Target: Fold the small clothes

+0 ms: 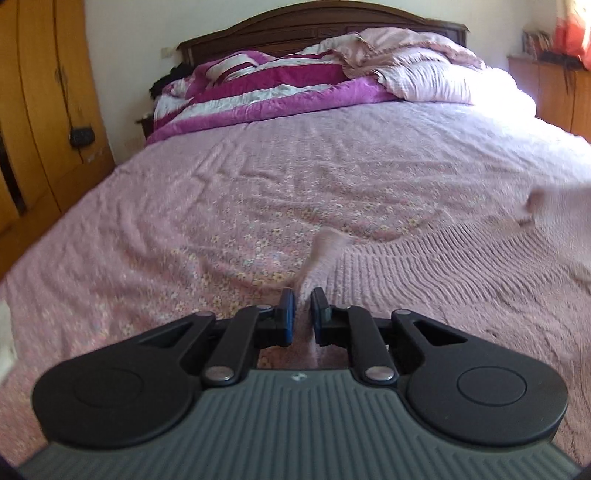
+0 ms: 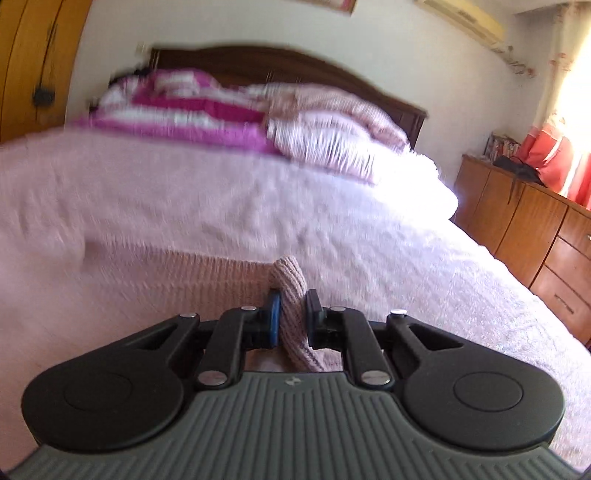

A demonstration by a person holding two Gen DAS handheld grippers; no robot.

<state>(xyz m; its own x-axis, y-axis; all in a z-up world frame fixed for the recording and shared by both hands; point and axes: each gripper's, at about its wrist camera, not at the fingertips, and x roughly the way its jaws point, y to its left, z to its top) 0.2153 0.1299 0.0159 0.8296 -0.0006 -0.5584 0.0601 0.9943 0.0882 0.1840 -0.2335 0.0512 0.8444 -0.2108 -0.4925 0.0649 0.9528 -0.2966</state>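
Right now I have both tools clamped on the pink knitted garment (image 2: 291,295). In the right wrist view, the right gripper (image 2: 293,314) pinches a bunched ribbed fold at lower centre of the frame. In the left wrist view, the left gripper (image 1: 302,314) stands nearly together on a thin edge of the same knit, which spreads away toward the lower right of that frame.

To do this step well, I judge I should keep both pinches firm and carry the two held points level with each other, so the fold line lands straight. The knit looks soft and stretchy, so I would avoid pulling the hands apart and dragging it across the sheet (image 1: 207,206). The right view is blurred, so I trust the left view more for alignment.

The floral sheet is wrinkled and could ruck up under the garment. A striped magenta quilt (image 1: 258,92) lies heaped at upper centre by the dark headboard (image 1: 295,22). Wooden drawers (image 2: 535,236) stand at the right.
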